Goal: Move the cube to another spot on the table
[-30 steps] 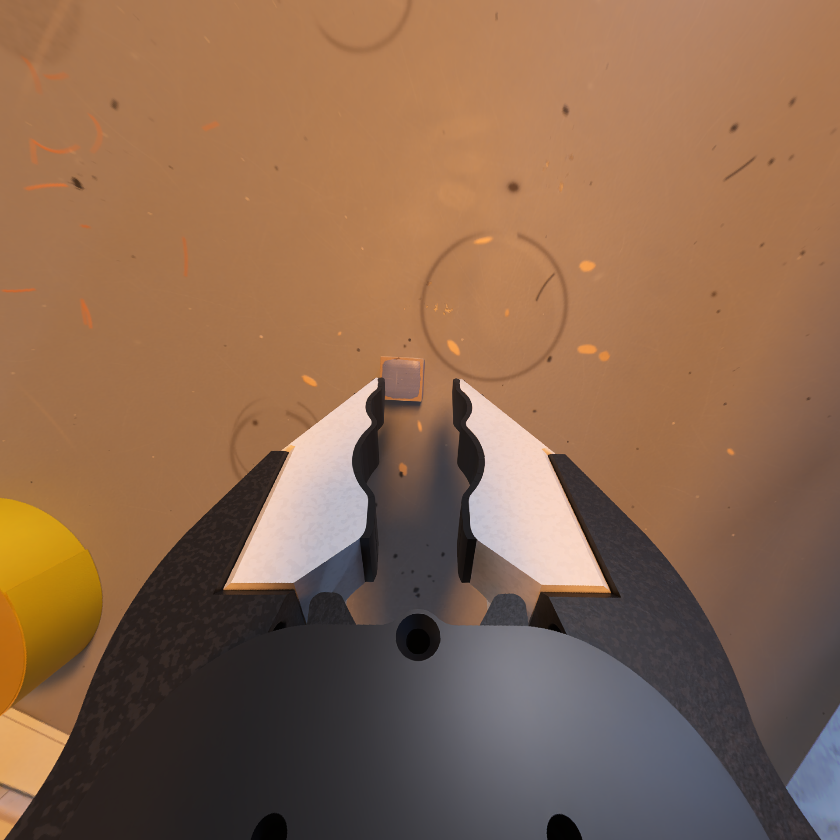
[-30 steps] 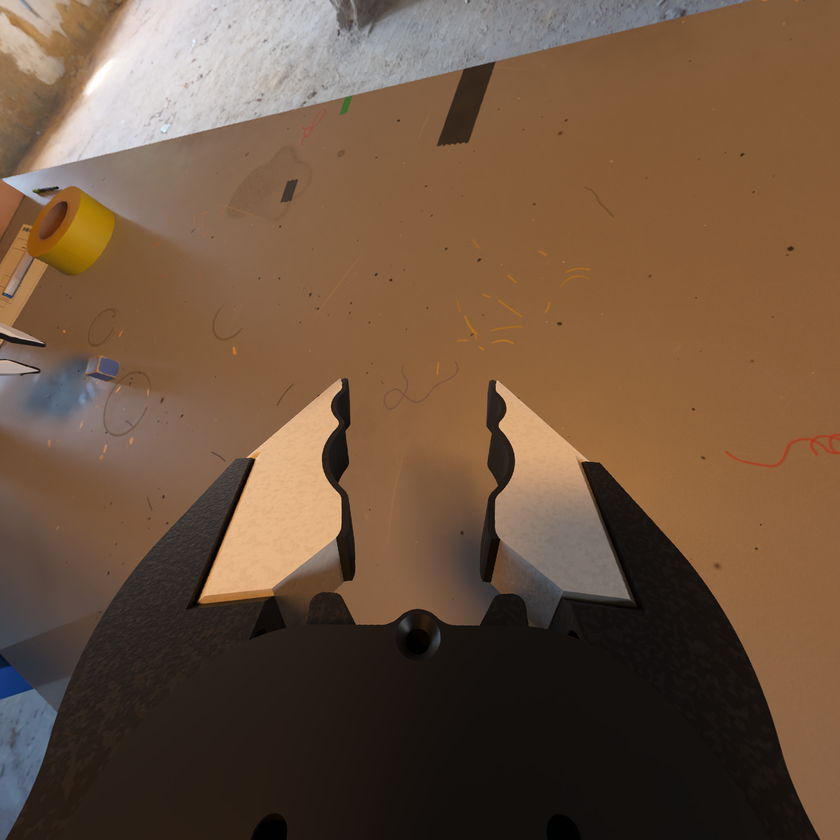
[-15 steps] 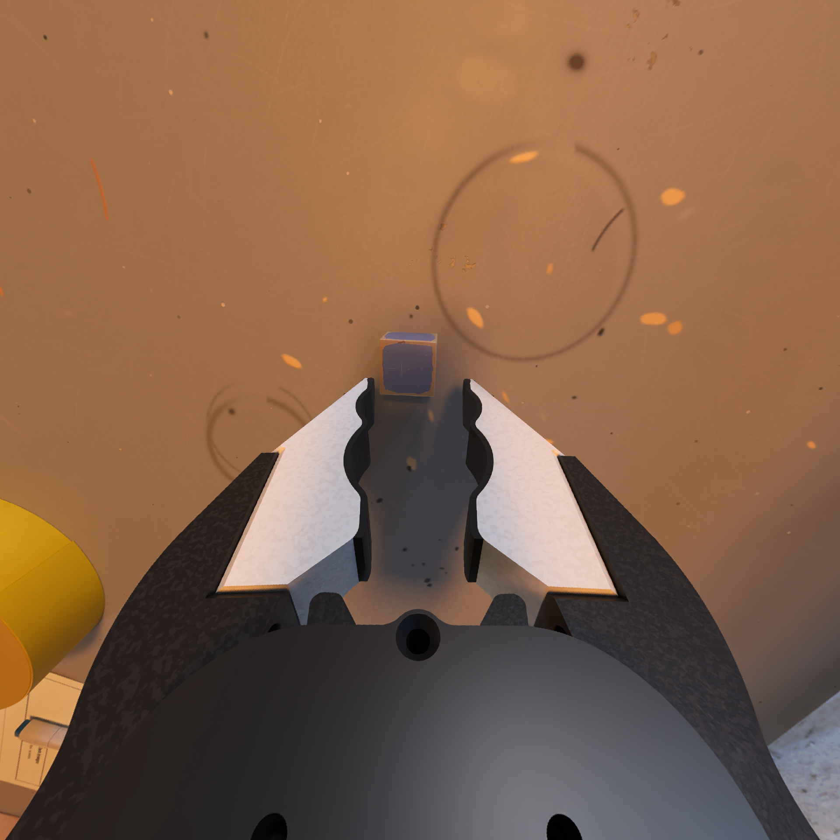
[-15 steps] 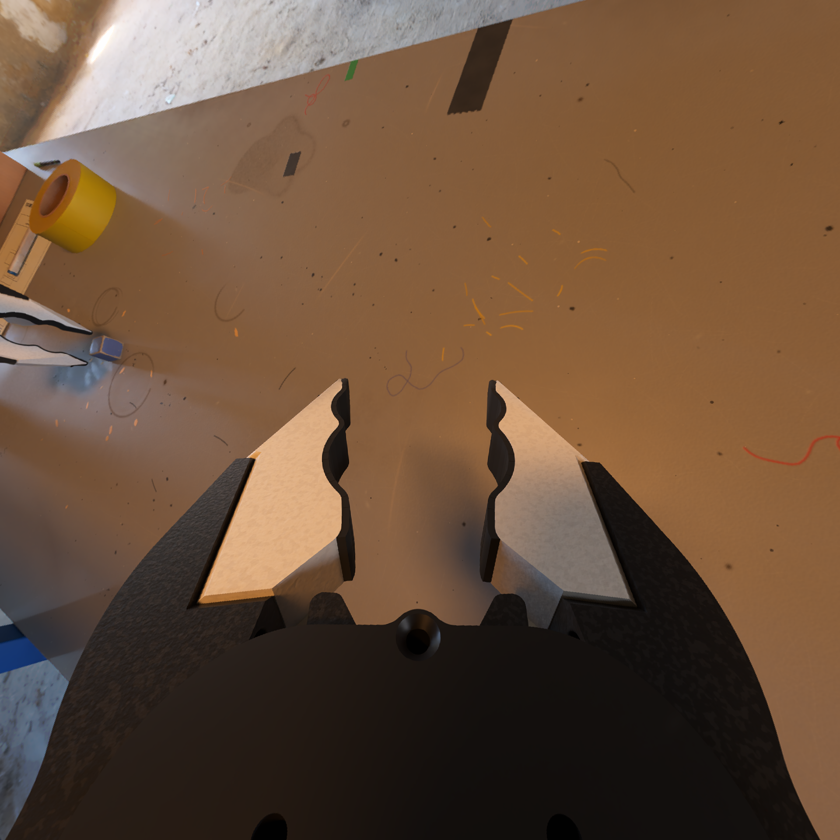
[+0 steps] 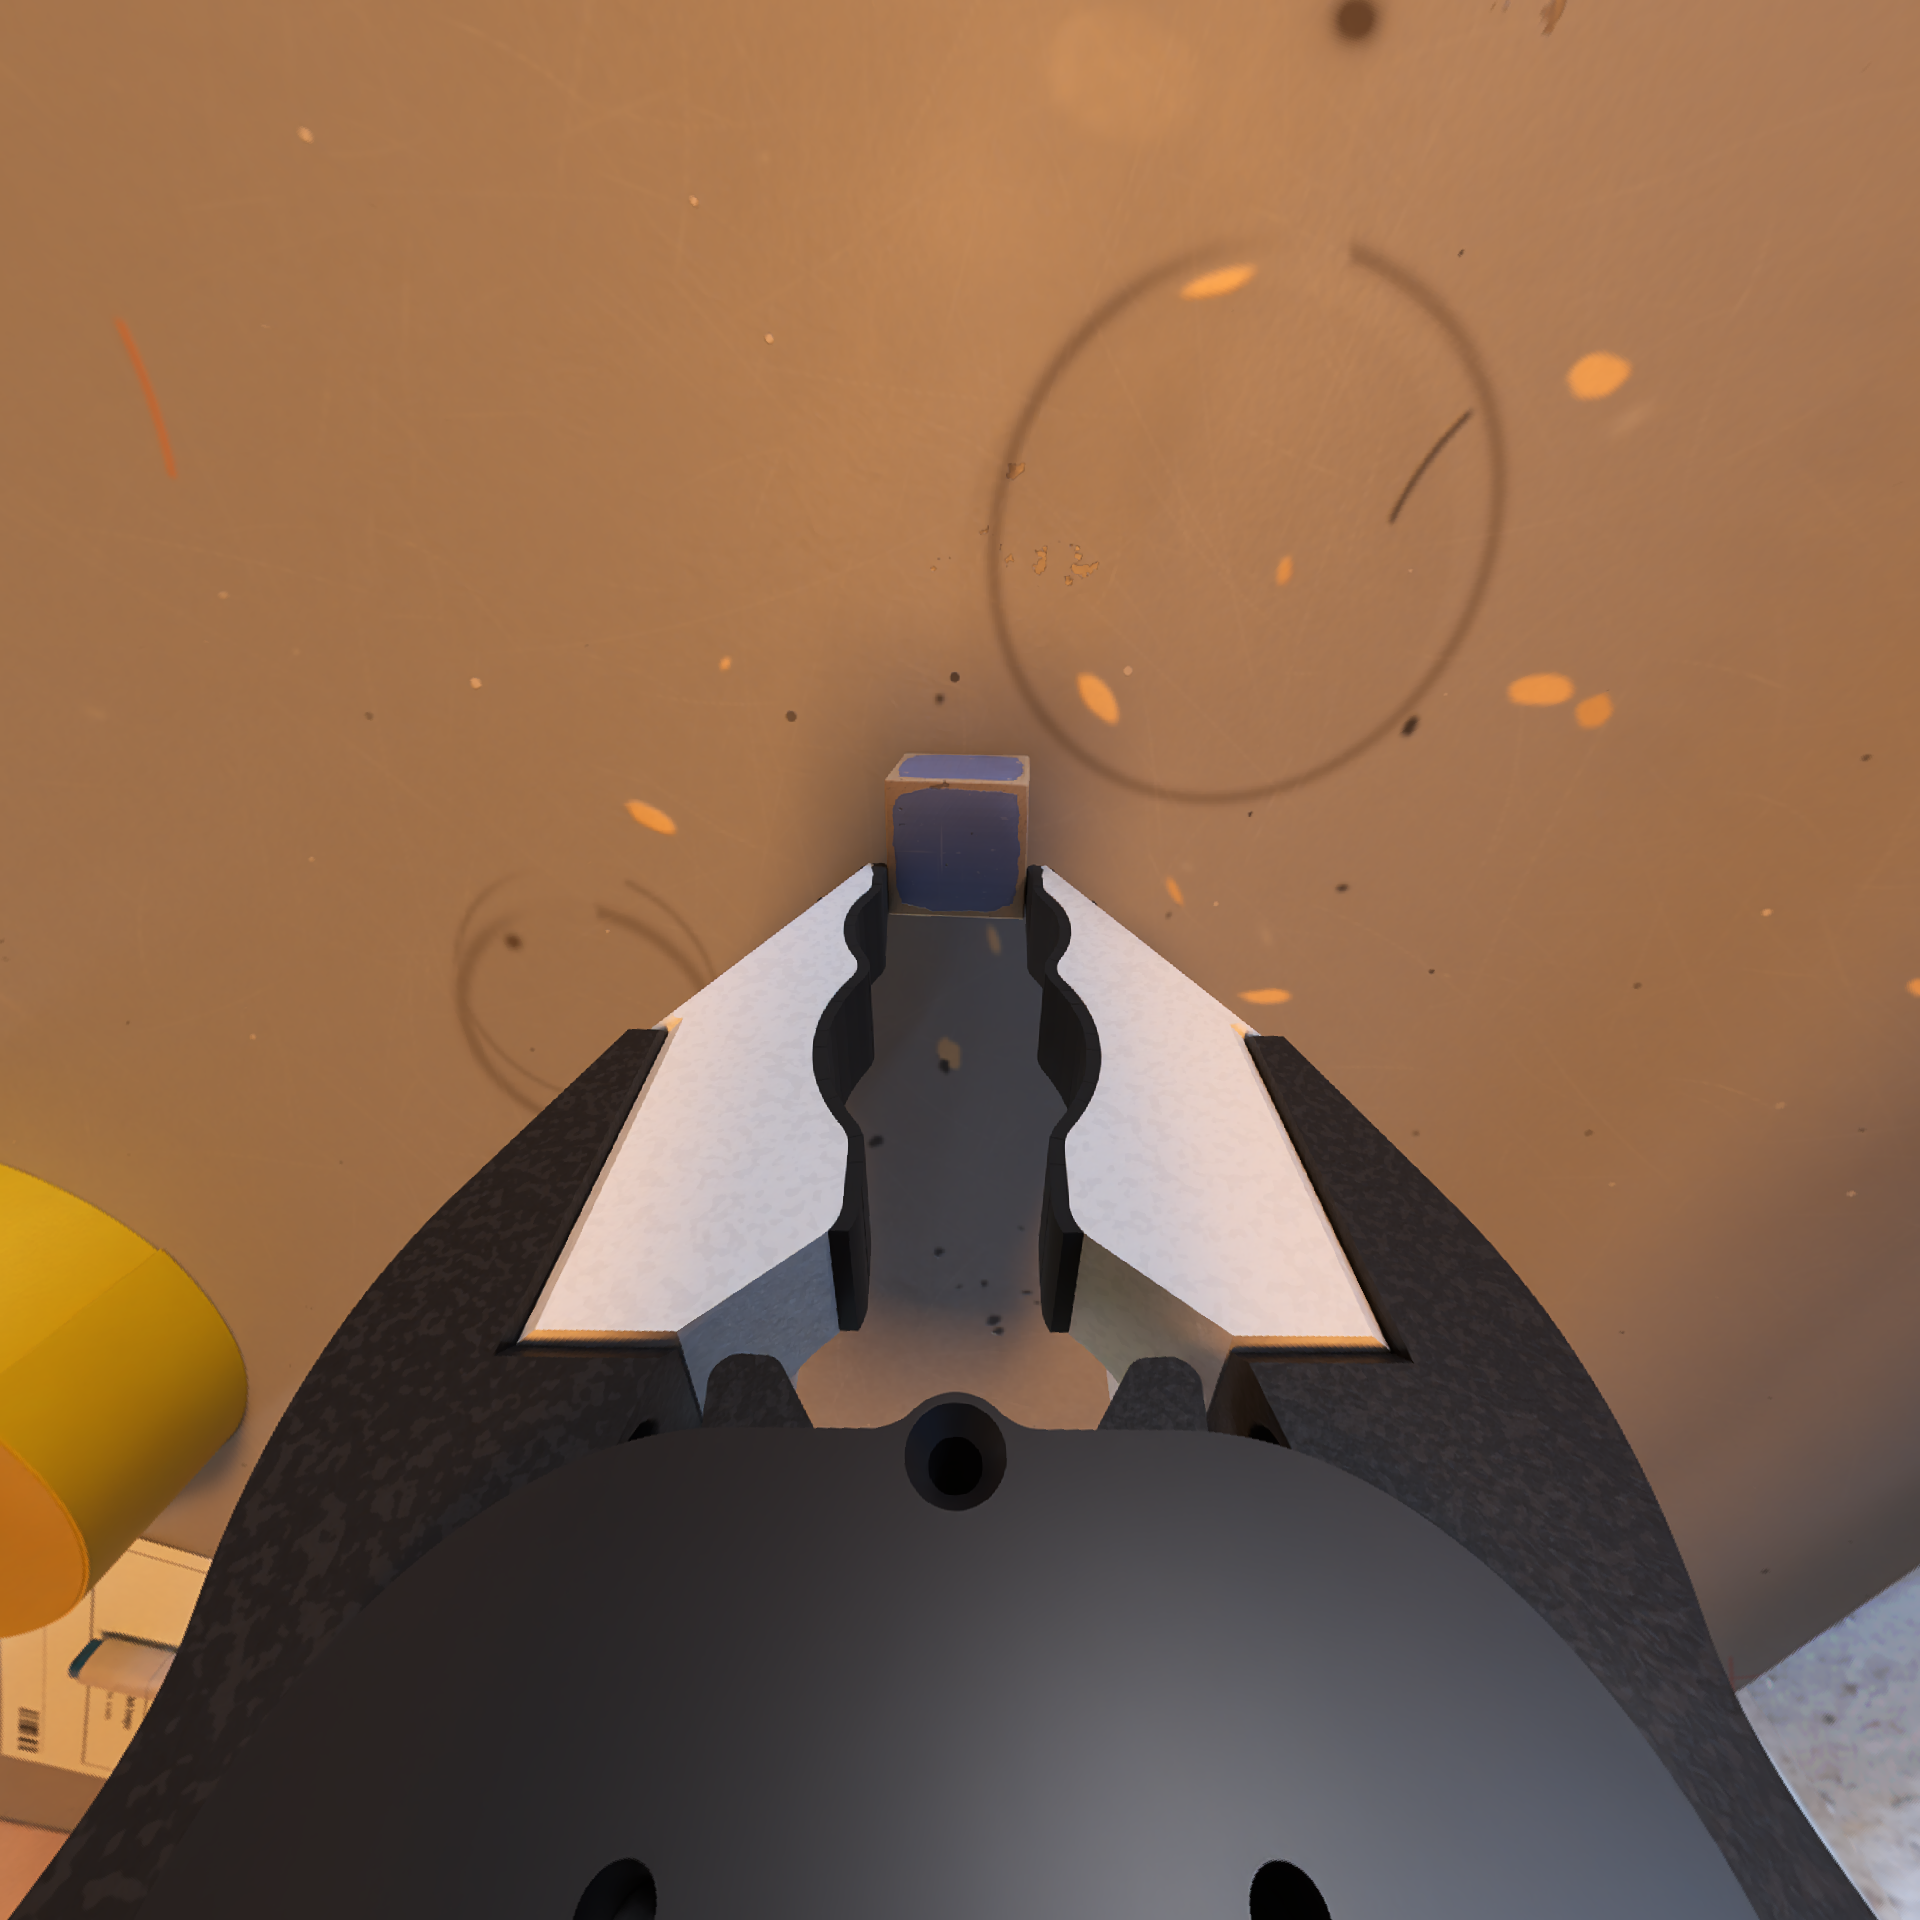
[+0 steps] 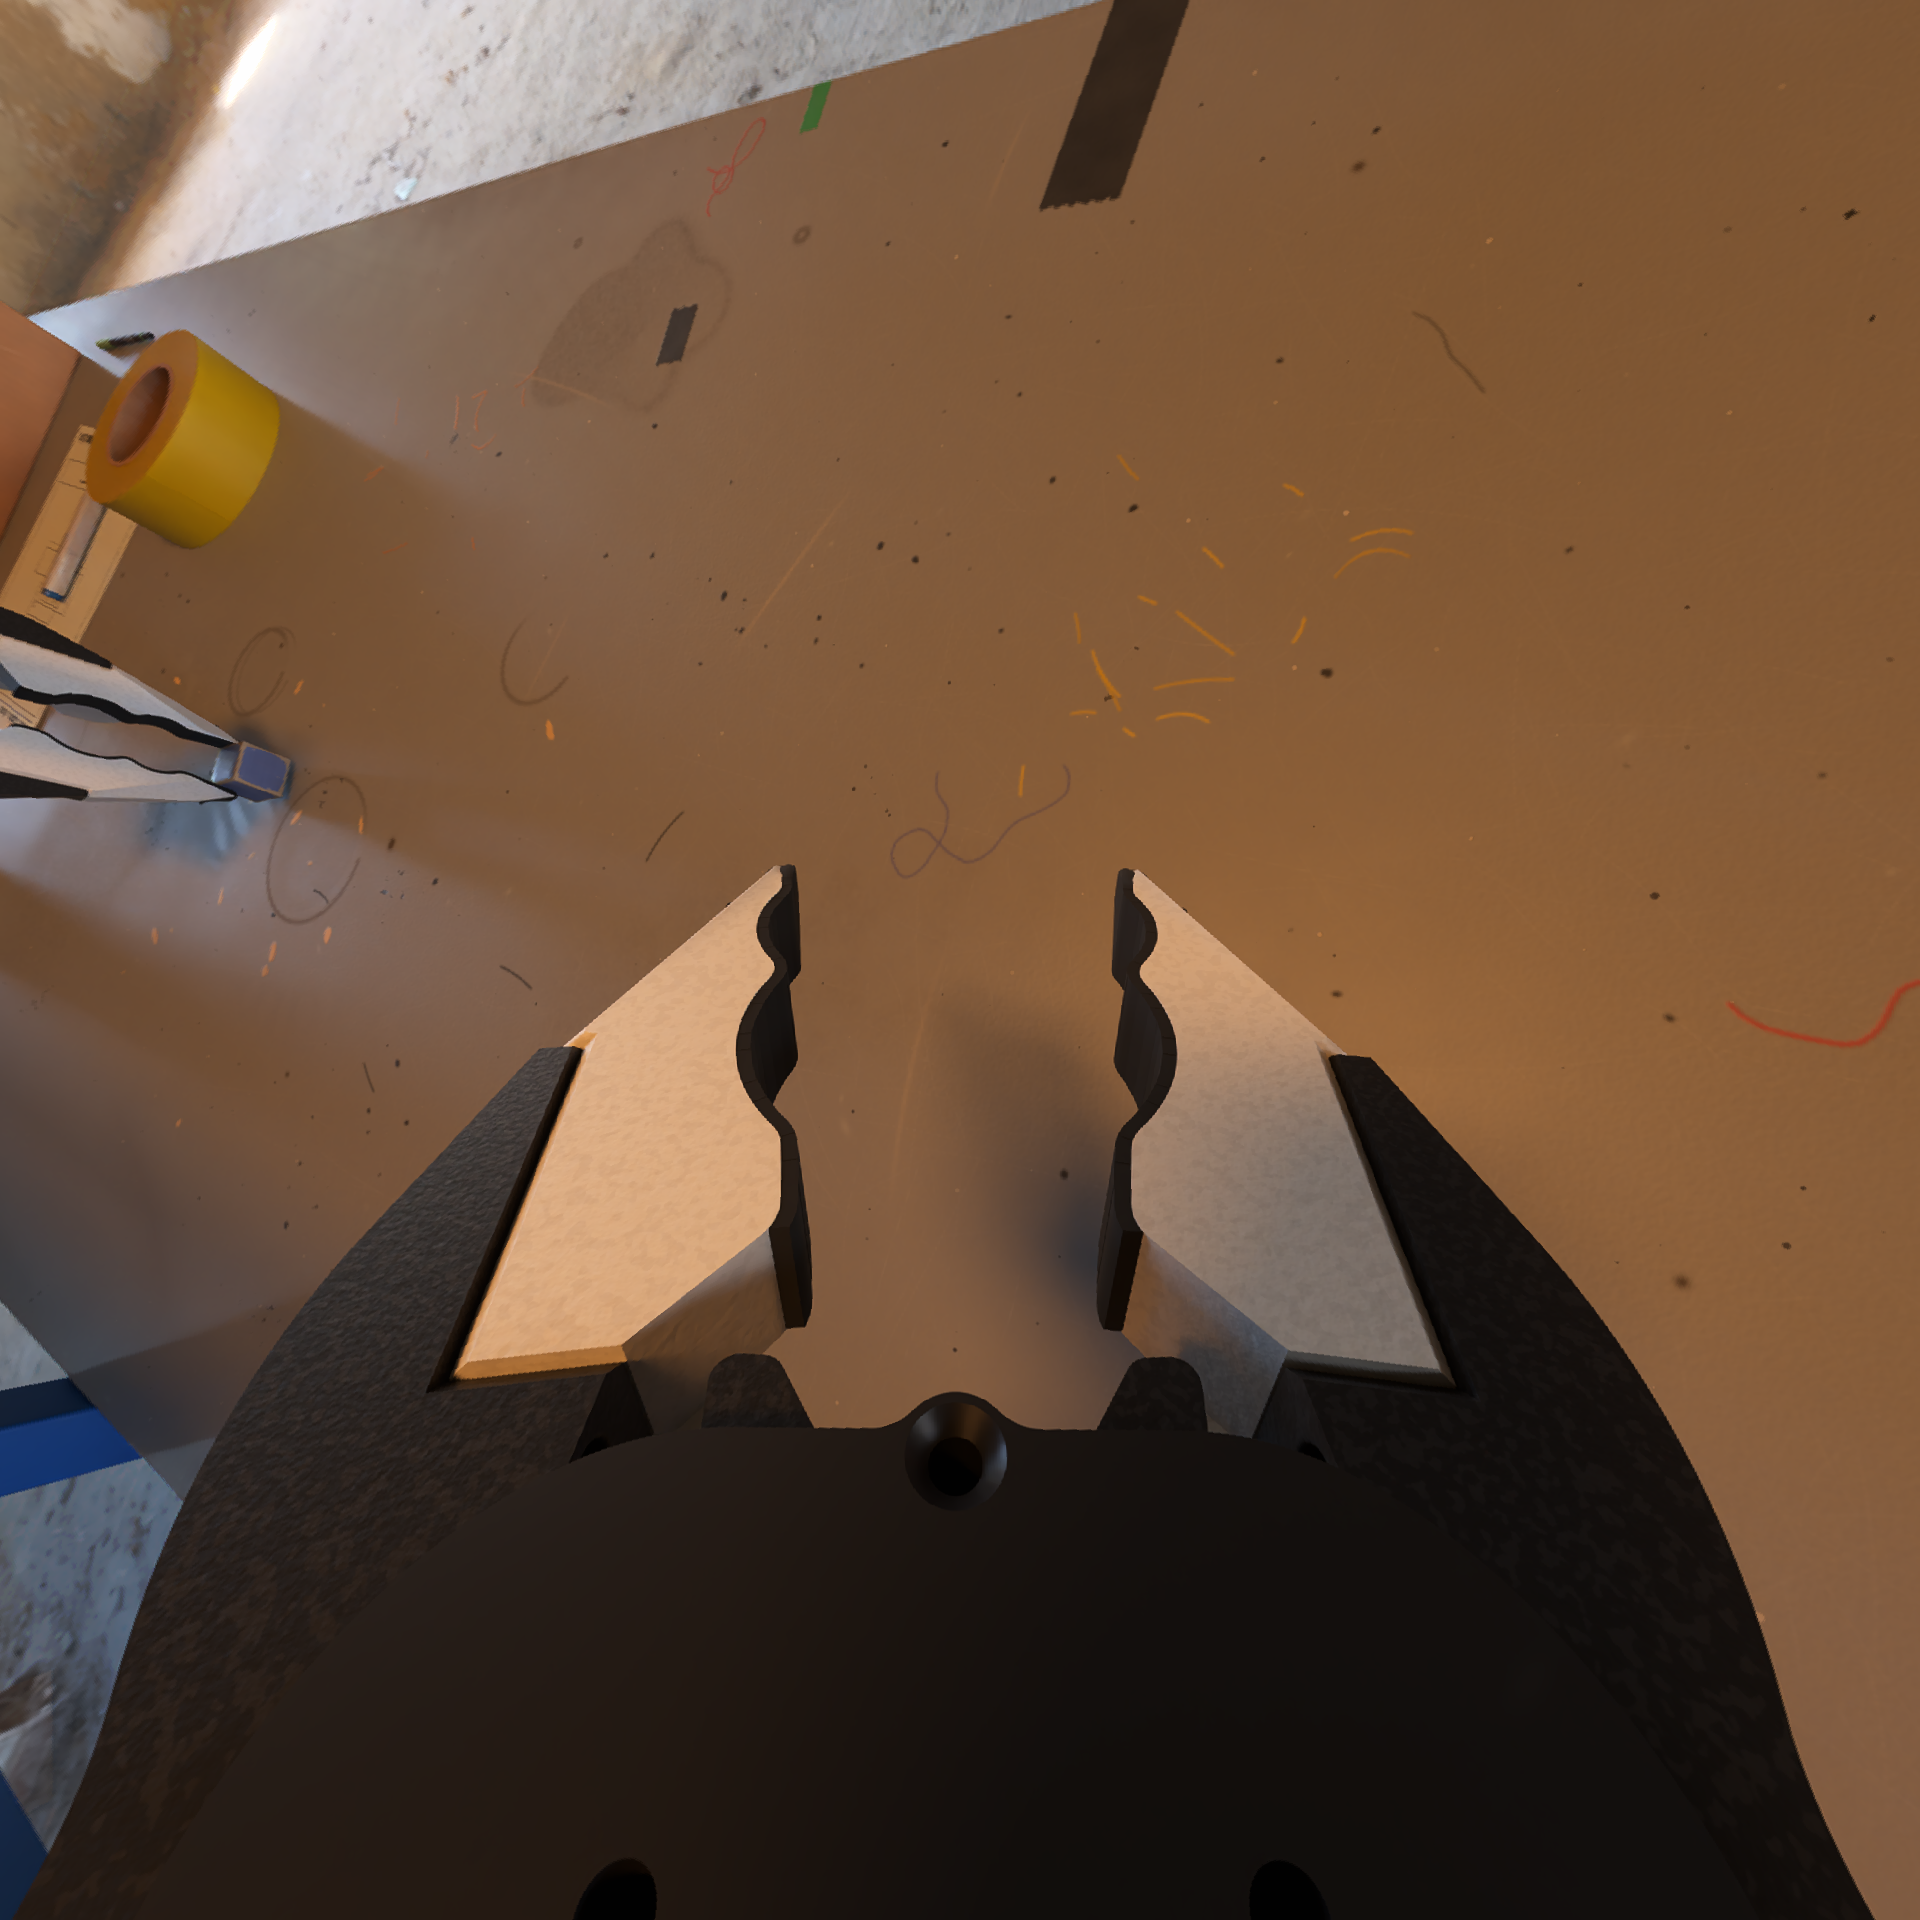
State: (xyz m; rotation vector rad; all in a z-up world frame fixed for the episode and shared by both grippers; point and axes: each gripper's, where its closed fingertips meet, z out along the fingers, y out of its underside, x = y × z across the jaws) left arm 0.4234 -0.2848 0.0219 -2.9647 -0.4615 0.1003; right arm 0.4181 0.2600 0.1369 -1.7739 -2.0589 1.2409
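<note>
A small cube (image 5: 956, 847) with blue faces and pale edges sits on the brown table (image 5: 520, 468), next to a drawn circle. My left gripper (image 5: 956, 883) is shut on the cube: its two fingertips press the cube's near sides, and most of the cube sticks out beyond them. In the right wrist view the left gripper (image 6: 231, 771) and the cube (image 6: 262, 769) show at the far left, low over the table. My right gripper (image 6: 956, 883) is open and empty above the middle of the table.
A yellow tape roll (image 5: 94, 1382) lies left of the left gripper and also shows in the right wrist view (image 6: 187, 436). A cardboard box (image 5: 104, 1662) sits beside it. The table edge (image 5: 1787, 1662) runs at lower right. A black tape strip (image 6: 1112, 104) is stuck at the far side.
The left gripper dropped lower and moved forward to the cube. Its fingers first widened, then closed onto the cube's sides. The right gripper drifted slightly and stayed open.
</note>
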